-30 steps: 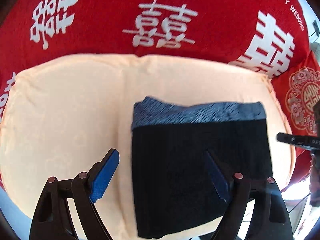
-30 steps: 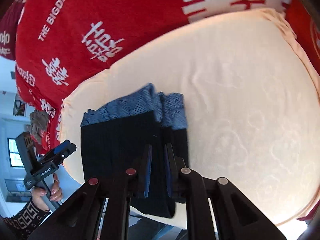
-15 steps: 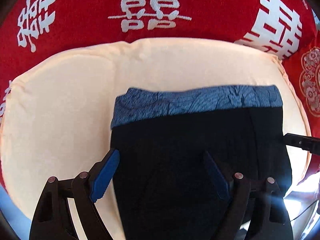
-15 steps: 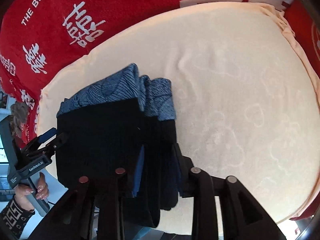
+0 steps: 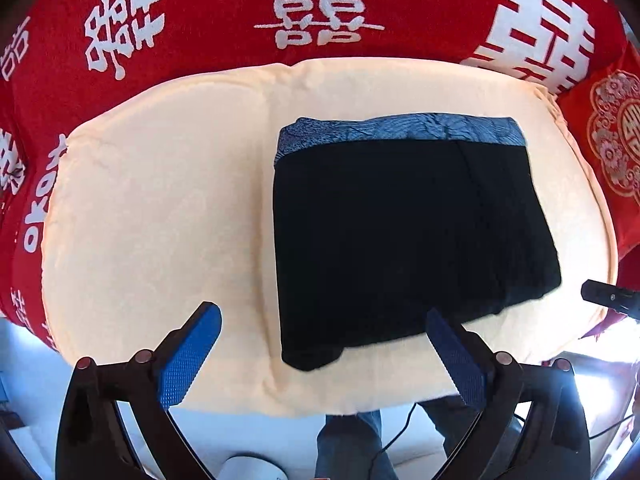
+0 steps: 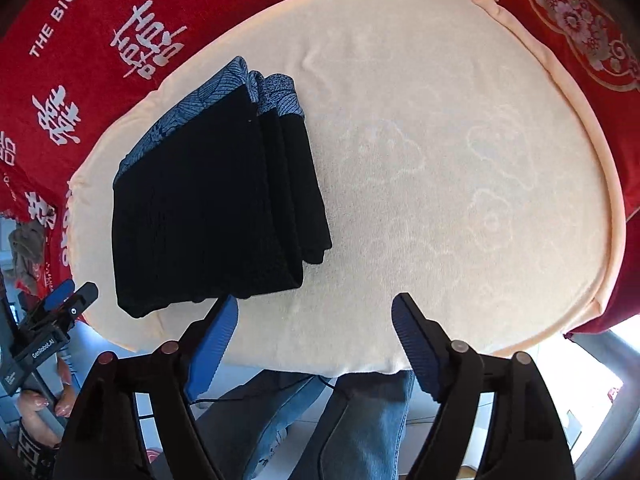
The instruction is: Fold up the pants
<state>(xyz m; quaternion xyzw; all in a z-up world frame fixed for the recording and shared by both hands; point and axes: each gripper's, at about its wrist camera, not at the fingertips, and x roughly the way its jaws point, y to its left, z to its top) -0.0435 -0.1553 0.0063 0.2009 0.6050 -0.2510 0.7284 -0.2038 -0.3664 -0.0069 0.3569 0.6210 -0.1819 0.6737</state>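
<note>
Folded black pants [image 5: 408, 236] w/ blue patterned waistband [image 5: 400, 132] lie flat on a cream cushion [image 5: 160, 200], waistband toward the red cloth [image 5: 224, 12]. Cloth reads "THE BIGDA…", cut off at the frame edge, plus white double-happiness characters. Left gripper [image 5: 320, 344]: jaws opening, wide apart, nothing between the pads; pants' near edge just ahead. Right gripper [image 6: 314, 332]: jaws opening, empty; pants ahead to its left. Left tool's body label looks like "GenRobot.AI", small print, not certain.
</note>
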